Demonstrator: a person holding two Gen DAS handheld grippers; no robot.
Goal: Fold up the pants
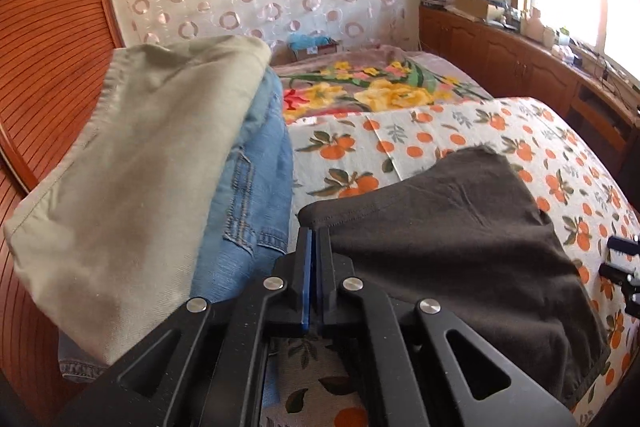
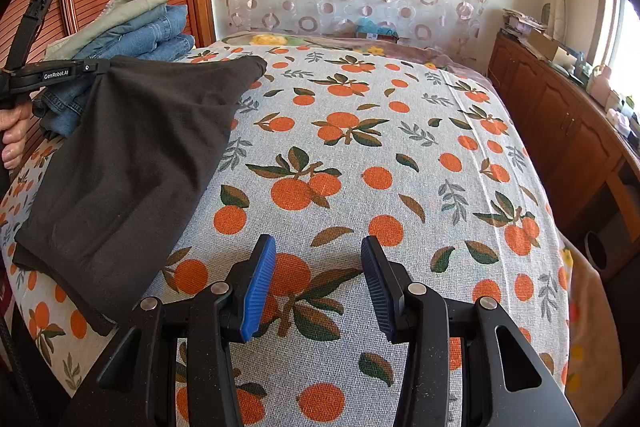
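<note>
An orange-print bedspread [image 2: 360, 155] covers the bed. The dark brown pants [image 2: 132, 163], folded, drape off its left side, beside stacked jeans [image 2: 152, 35]. The left gripper [image 1: 313, 239] pinches their hem; the right gripper [image 2: 318, 283] hovers, jaws apart, empty.

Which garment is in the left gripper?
The dark pants, pinched at an edge by the left gripper; the khaki pair and jeans sit stacked by the headboard.

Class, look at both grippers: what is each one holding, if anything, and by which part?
The left gripper is shut on the dark pants, pinching a corner of the edge. The right gripper is open and holds nothing.
</note>
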